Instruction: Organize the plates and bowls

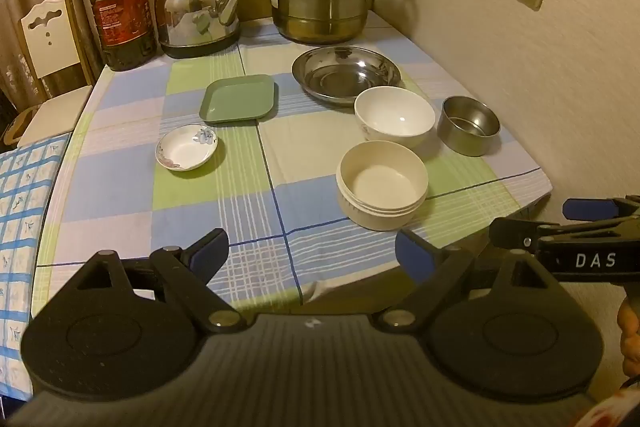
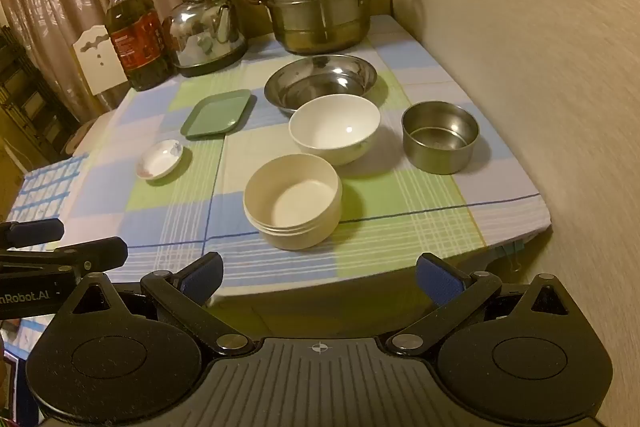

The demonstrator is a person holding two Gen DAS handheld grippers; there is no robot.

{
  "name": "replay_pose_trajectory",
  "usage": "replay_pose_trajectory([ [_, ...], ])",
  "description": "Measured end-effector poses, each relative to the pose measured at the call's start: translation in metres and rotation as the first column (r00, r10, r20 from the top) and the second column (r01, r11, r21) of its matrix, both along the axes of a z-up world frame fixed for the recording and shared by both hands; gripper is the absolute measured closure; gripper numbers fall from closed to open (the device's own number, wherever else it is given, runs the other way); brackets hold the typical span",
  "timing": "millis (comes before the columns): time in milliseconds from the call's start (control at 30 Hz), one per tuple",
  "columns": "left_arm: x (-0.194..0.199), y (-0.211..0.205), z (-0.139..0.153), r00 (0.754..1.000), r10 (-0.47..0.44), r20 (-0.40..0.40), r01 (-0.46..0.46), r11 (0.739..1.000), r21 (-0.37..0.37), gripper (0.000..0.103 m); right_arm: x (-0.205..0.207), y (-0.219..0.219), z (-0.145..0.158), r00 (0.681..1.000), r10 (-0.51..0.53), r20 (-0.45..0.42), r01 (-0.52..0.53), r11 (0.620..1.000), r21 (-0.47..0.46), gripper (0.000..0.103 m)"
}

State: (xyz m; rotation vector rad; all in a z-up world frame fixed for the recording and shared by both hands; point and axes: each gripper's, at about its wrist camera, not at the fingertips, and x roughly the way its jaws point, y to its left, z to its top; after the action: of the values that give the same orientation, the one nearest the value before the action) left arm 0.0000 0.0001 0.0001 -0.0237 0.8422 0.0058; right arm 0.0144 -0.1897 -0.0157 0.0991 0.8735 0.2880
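Bowls point(image 2: 293, 203) sit beyond open, empty hand-held gripper point(image 2: 319, 274).

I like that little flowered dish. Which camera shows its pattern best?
The left wrist view: the small flowered saucer sits larger there, with the blue flower on its rim clear. In the right wrist view it appears smaller and farther left, its pattern blurred.

**Two handheld grippers held level, side by side**

The left gripper point(image 1: 312, 257) has its blue-padded fingers point(image 1: 210, 253) spread wide, gripping nothing. The right gripper point(image 2: 320, 277) matches, fingers point(image 2: 438, 281) apart and empty. Each shows at the edge of the other's view.
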Motion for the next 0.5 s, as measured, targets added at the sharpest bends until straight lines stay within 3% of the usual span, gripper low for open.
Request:
replay_pose_trajectory([
  [500, 0.0009, -0.0029, -0.0005, 1.0, 0.004, 0.001, -0.004, 1.0, 0.001, 0.014, 0.0007, 0.0001, -0.0004, 1.0, -0.002, -0.001, 0.002, 1.0, -0.01, 0.001],
])
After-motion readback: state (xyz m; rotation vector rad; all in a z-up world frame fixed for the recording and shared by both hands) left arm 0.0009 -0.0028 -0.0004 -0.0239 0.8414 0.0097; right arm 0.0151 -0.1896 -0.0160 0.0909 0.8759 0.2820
